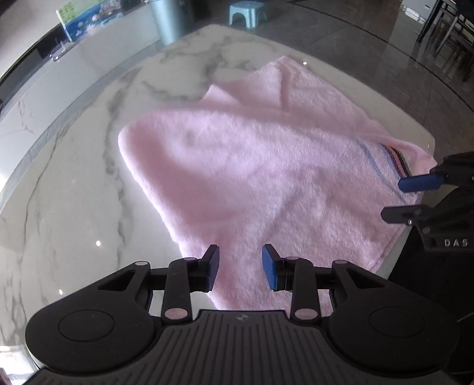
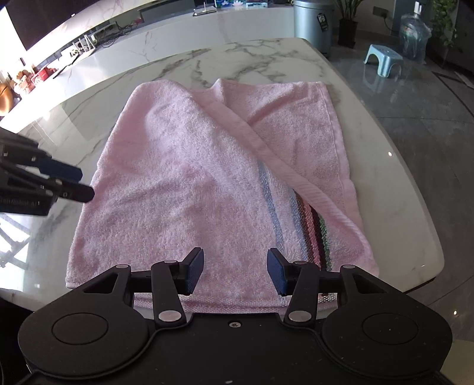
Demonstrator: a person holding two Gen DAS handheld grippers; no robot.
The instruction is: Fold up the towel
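Observation:
A pink towel [image 2: 189,183] with a striped band [image 2: 314,234] lies on the marble table [image 2: 266,56], one side folded loosely over the other. It also shows in the left wrist view [image 1: 237,177]. My left gripper [image 1: 240,266] is open and empty, just above the towel's near corner. My right gripper [image 2: 235,271] is open and empty over the towel's near edge. The right gripper shows at the right in the left wrist view [image 1: 406,198], the left gripper at the left in the right wrist view [image 2: 83,183]; both stand open.
A grey bin [image 2: 314,23], a small blue stool [image 2: 383,60] and a water bottle [image 2: 414,32] stand on the floor beyond the table. A white counter [image 2: 148,35] with small items runs behind. The table's right edge [image 2: 414,189] is close to the towel.

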